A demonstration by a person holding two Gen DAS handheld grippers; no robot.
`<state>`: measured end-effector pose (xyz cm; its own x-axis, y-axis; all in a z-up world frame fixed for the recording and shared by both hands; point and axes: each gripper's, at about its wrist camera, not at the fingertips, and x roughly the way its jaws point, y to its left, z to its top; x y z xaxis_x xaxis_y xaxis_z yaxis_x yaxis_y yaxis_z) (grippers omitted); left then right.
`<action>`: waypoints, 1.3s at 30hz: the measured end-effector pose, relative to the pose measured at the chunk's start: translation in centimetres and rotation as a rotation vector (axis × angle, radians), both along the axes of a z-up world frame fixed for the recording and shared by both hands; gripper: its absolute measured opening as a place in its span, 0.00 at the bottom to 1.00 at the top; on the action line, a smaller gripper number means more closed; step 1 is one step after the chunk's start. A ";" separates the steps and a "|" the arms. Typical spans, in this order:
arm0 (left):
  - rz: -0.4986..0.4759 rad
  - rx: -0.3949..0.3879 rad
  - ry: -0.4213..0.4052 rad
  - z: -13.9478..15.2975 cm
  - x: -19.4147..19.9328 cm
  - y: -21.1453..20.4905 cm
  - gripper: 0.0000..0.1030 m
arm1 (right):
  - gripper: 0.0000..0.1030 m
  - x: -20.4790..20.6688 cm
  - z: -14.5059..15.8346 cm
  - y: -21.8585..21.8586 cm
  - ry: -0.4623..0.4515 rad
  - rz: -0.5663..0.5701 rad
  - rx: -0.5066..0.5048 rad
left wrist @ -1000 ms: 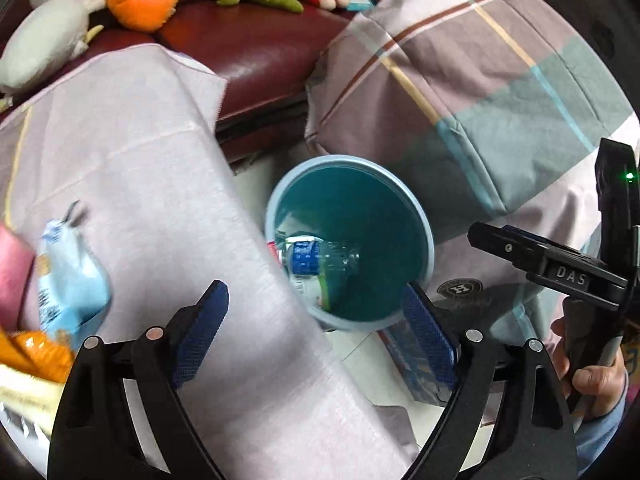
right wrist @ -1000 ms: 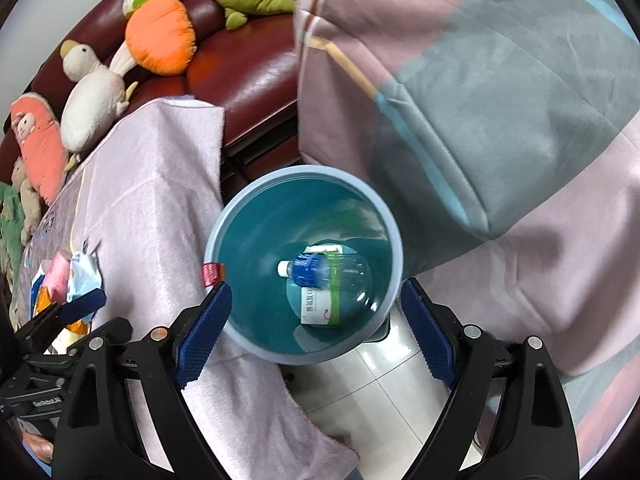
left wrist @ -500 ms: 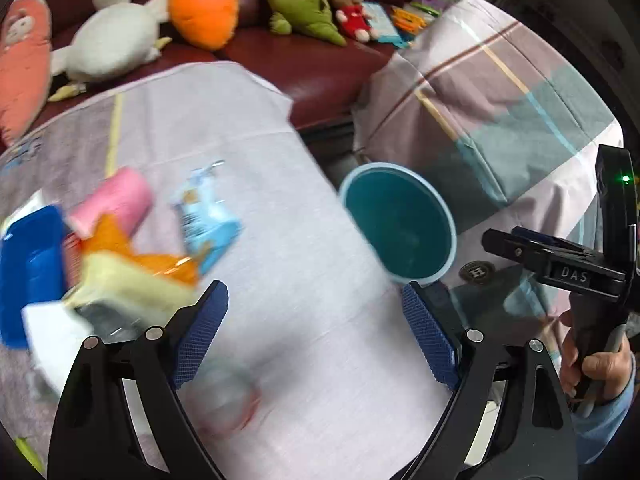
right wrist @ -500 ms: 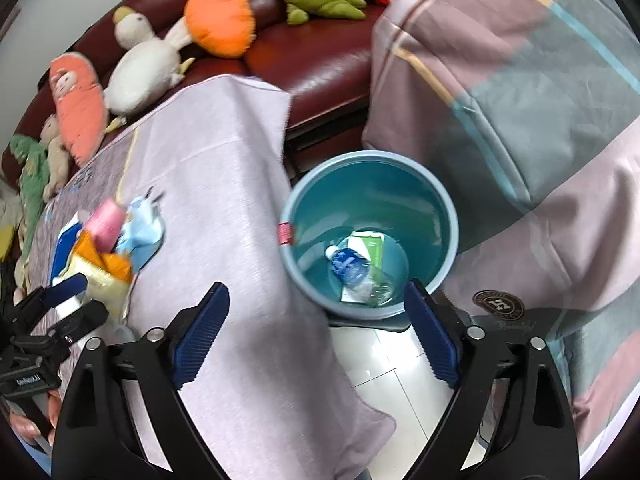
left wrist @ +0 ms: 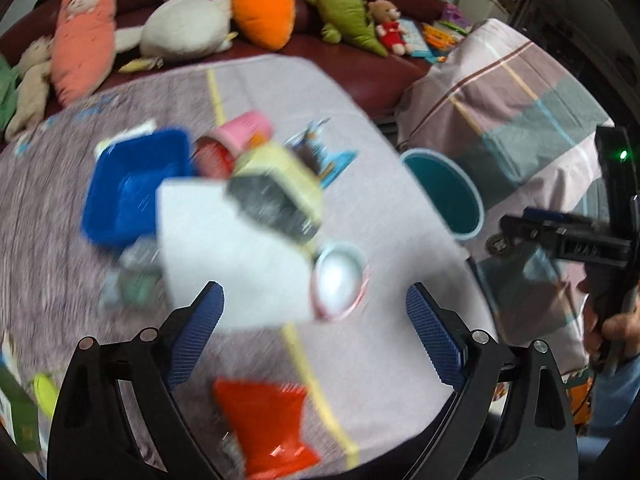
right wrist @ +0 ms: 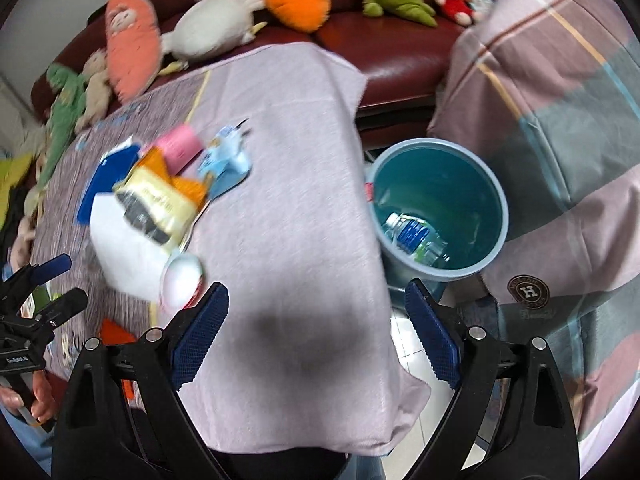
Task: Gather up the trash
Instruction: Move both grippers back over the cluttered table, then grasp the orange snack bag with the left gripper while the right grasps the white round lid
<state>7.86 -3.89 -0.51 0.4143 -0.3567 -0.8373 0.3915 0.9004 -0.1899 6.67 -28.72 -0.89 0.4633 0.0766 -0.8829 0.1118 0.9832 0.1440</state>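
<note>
A blurred heap of trash lies on the lilac tablecloth: a white paper sheet, a yellow snack bag, a pink cup, a light blue wrapper, a round white lid and a red wrapper. My left gripper hangs open above the lid and paper, holding nothing. The teal bin stands on the floor off the table's right end with a clear plastic bottle inside. My right gripper is open and empty over bare cloth, left of the bin.
A blue basket sits left of the heap. Plush toys line the dark red sofa behind the table. A striped blanket covers furniture right of the bin. The left gripper shows at the far left.
Both grippers have swung left from above the bin to over the table and risen a little. The trash heap has come into the left wrist view; the bin has slid right.
</note>
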 end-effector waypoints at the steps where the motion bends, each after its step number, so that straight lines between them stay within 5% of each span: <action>1: 0.013 0.000 0.013 -0.5 -0.6 1.1 0.90 | 0.83 -0.2 0.0 0.5 0.004 0.010 -0.004; 13: 0.056 0.015 0.150 -6.4 -5.8 6.2 0.90 | 0.83 -2.1 -1.5 6.5 0.042 0.108 -0.018; 25: 0.079 0.013 0.174 -9.9 -5.5 6.1 0.90 | 0.83 -1.9 -2.5 8.1 0.070 0.116 -0.017; 26: 0.077 0.018 0.157 -9.8 -5.6 6.1 0.87 | 0.83 -1.8 -2.6 8.1 0.072 0.116 -0.018; 28: 0.073 0.032 0.138 -9.8 -5.7 5.6 0.56 | 0.83 -1.6 -2.9 8.2 0.078 0.113 -0.015; 30: 0.085 0.009 0.126 -9.6 -5.6 6.1 0.45 | 0.83 -1.3 -3.1 8.4 0.082 0.112 -0.011; 39: 0.156 -0.088 0.060 -6.7 -4.1 8.8 0.40 | 0.83 0.7 -4.2 9.8 0.097 0.132 -0.008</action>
<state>3.81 4.91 -7.23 0.4205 -0.3650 -0.8306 0.2336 0.9282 -0.2896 7.33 -18.91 -5.05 0.3621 0.1244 -0.9238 -0.0058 0.9913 0.1313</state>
